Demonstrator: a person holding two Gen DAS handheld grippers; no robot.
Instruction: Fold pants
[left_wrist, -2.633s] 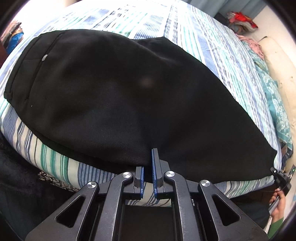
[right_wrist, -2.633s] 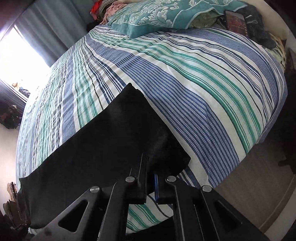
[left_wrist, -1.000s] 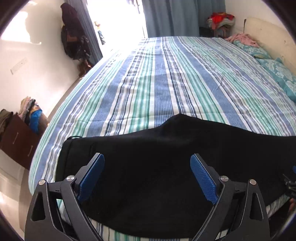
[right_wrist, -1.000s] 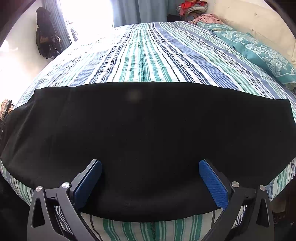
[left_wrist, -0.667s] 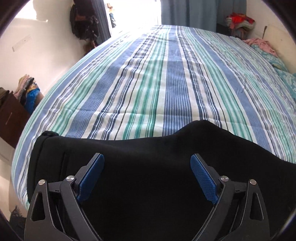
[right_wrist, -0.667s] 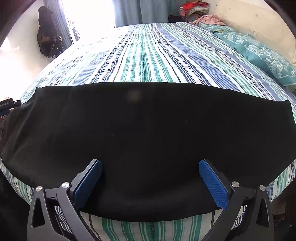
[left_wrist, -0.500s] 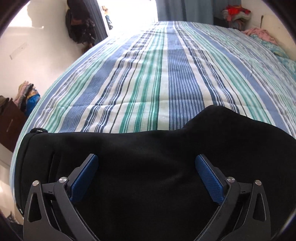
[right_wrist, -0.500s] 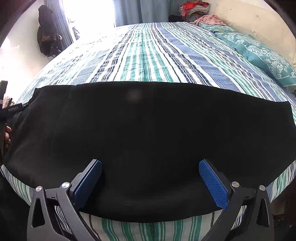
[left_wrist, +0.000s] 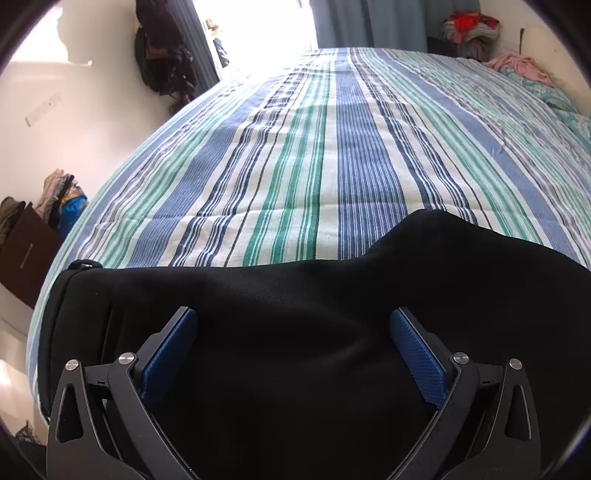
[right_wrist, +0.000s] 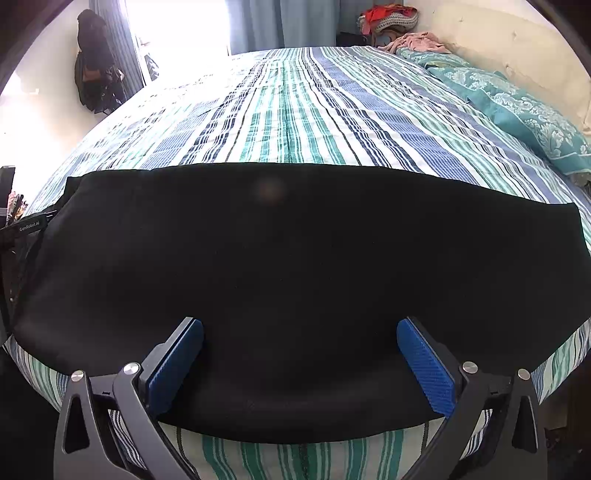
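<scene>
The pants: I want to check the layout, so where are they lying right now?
The black pants lie flat across the near edge of the striped bedspread, just ahead of both open grippers.

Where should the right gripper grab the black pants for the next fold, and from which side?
Judging by the pose: the black pants lie flat across the striped bed, hem end at right. Take that right-end edge with the open right gripper, coming from the right, low, one finger under.

Pants (right_wrist: 295, 266) are seen plain black; bed (right_wrist: 295, 110) w/ blue, green & white stripes; pillow (right_wrist: 524, 110) teal w/ white floral; hand-held gripper pads (right_wrist: 424, 362) blue.
</scene>
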